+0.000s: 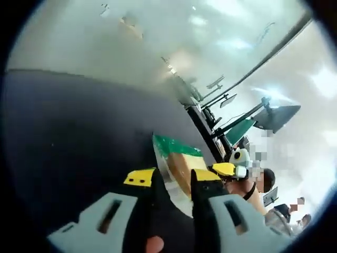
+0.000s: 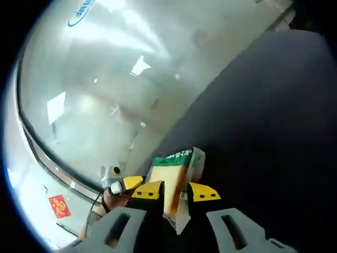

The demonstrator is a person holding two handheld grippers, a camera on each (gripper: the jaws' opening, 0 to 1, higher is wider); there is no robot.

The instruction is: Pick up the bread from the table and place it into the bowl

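In the left gripper view, a dark surface [image 1: 79,132] fills the left half, with pale wall above it. My left gripper [image 1: 172,176] rises from the bottom edge, its yellow-tipped jaws set narrow. The bread [image 1: 181,161] stands between them in a clear bag with a green top. The right-hand jaw presses against the bag's side and the left-hand jaw meets its edge, so I read this as a grip on the bread. Just right of that, the right gripper [image 1: 227,169] comes in, its yellow tip against the far side of the bag, with the person's hand [image 1: 251,192] behind it. Further right, a dark screen [image 1: 276,117] sits on a thin stand.

In the right gripper view, a red sign [image 2: 59,206] hangs low on the left. The left gripper [image 2: 124,183] reaches in from that side, touching the bag. My right gripper [image 2: 176,191] has its jaws narrow too, closed on the bread [image 2: 169,176], whose green end points up and away. The dark surface [image 2: 263,116] spreads to the right. I cannot tell whether the bag touches that surface.
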